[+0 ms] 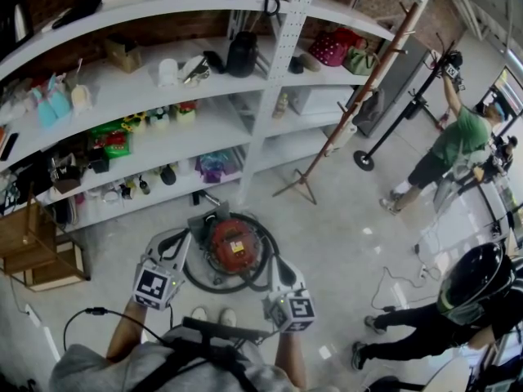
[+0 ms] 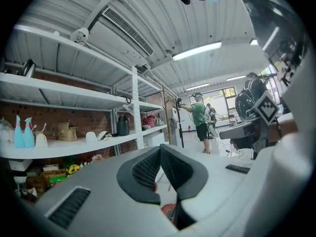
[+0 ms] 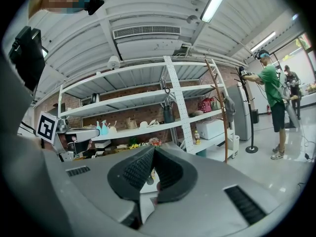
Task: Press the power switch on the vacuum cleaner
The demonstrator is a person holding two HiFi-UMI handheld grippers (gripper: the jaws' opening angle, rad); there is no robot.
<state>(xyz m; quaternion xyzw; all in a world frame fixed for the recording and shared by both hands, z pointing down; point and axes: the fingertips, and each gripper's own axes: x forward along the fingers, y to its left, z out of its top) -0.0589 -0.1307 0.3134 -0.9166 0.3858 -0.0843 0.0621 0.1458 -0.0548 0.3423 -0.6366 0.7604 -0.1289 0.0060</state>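
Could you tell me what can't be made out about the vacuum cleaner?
Power switch: too small on the vacuum cleaner in the head view.
Left gripper view: the body of the left gripper hides all but a red sliver.
Right gripper view: the body of the right gripper hides the switch.

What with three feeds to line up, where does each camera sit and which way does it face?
Head view: on the person's head, steeply down at the red vacuum cleaner; forearms, left gripper, right gripper show.
Left gripper view: on that gripper, along its shut jaws toward the shelves; the right gripper shows.
Right gripper view: likewise; the left gripper shows.
Shared: the shelves, the person in green.
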